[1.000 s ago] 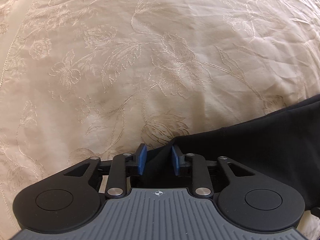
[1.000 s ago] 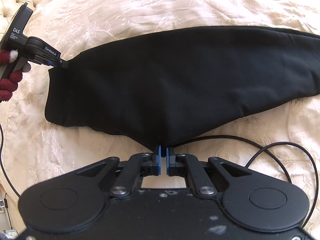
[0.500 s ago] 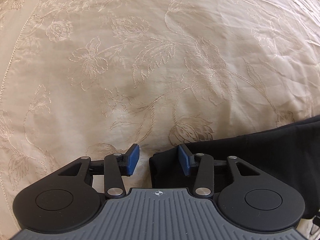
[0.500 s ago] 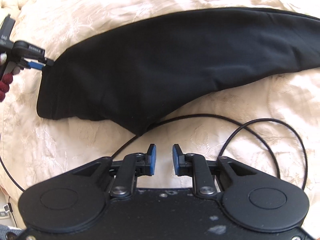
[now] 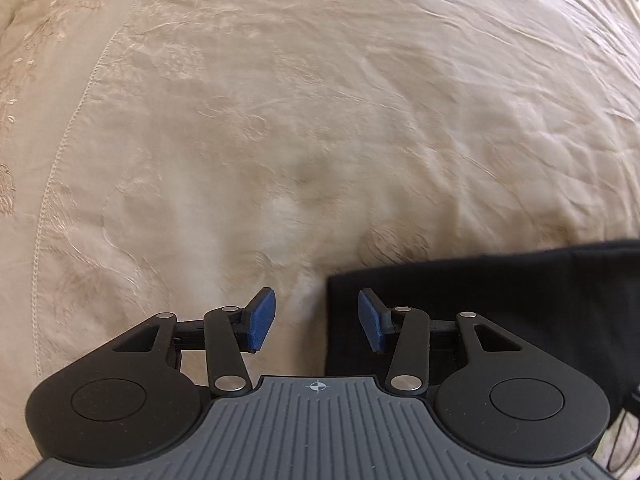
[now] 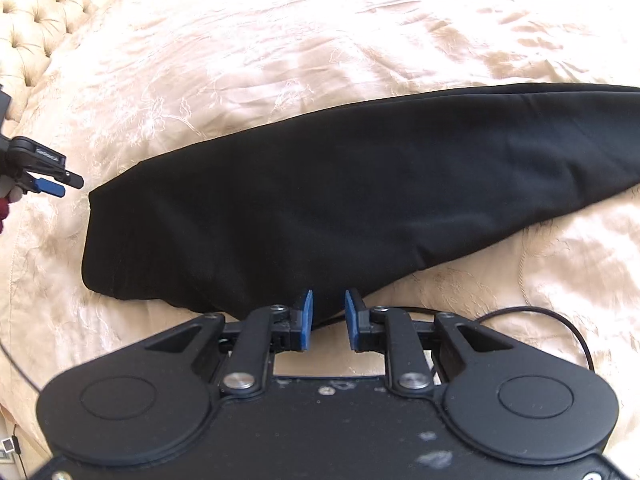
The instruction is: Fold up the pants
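Observation:
Black pants [image 6: 340,200] lie folded lengthwise on a cream embroidered bedspread [image 6: 280,40], one end at the left and the legs running off to the right. My right gripper [image 6: 328,294] is open just above their near edge, its pads touching nothing. My left gripper [image 6: 68,185] hovers open a little beyond the pants' far left corner. In the left wrist view, the left gripper [image 5: 315,292] hangs over the bedspread [image 5: 280,140] with that pants corner [image 5: 500,300] lying below its right pad, not held.
A thin black cable [image 6: 560,320] loops on the bedspread near the right gripper, beside the pants' near edge. A tufted headboard [image 6: 36,20] stands at the far left. A red-gloved hand [image 6: 4,208] holds the left gripper.
Both grippers have let go of the pants and opened. The left one rose and drew away from the corner. The right one pulled back, then came close to the near edge again.

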`<act>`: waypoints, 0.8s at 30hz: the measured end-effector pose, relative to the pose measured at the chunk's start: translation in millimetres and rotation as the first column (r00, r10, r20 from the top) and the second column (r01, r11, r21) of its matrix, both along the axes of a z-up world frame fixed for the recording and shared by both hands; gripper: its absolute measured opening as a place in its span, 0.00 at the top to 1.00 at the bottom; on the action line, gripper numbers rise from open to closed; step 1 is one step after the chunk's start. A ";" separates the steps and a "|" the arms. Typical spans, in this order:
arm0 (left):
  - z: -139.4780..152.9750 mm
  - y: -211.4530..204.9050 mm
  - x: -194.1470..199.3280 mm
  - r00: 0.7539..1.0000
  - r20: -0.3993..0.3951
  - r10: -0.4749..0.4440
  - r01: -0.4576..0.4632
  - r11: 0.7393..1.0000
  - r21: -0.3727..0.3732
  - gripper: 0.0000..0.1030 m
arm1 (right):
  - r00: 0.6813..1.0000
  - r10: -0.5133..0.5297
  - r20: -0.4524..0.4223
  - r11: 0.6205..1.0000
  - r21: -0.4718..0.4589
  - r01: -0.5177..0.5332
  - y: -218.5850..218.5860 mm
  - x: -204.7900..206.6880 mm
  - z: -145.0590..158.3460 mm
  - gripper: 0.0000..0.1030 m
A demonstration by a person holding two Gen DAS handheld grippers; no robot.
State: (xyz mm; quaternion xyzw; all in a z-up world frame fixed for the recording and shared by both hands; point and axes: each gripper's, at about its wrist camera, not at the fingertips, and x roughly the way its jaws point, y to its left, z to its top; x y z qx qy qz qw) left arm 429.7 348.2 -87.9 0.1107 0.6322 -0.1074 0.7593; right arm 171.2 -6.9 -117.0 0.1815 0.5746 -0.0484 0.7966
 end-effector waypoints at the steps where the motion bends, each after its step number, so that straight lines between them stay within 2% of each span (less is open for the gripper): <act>1: 0.6 -6.6 -11.2 1.000 0.004 -0.026 0.026 1.000 -0.004 0.57 | 1.000 0.008 -0.005 1.000 -0.009 -0.008 1.6 3.1 -3.3 0.81; 6: -3.9 -58.3 -71.2 0.988 -0.012 -0.152 0.151 0.987 -0.045 0.57 | 0.998 0.019 -0.054 0.995 -0.098 -0.025 0.6 33.2 -35.9 0.82; 8: -6.3 -75.1 -87.7 0.984 -0.029 -0.178 0.175 0.981 -0.084 0.57 | 0.996 -0.014 -0.089 0.996 -0.087 0.006 -8.1 43.2 -44.3 0.83; 11: -11.9 -105.9 -112.1 0.973 -0.047 -0.225 0.217 0.966 -0.143 0.57 | 0.998 -0.038 -0.059 0.997 -0.063 0.034 -20.7 43.0 -32.4 0.83; 17: -33.8 -172.9 -140.9 0.962 -0.072 -0.265 0.245 0.946 -0.214 0.57 | 0.996 -0.092 -0.015 0.994 -0.061 0.091 -53.9 11.4 -4.8 0.83; 20: -46.9 -201.3 -151.7 0.954 -0.057 -0.295 0.280 0.941 -0.192 0.56 | 0.992 -0.124 -0.002 0.991 -0.059 0.124 -77.2 -4.2 2.7 0.82; 24: -69.4 -226.6 -157.3 0.952 -0.060 -0.301 0.299 0.953 -0.045 0.54 | 0.992 -0.129 0.013 0.989 -0.076 0.130 -118.1 -20.6 5.7 0.82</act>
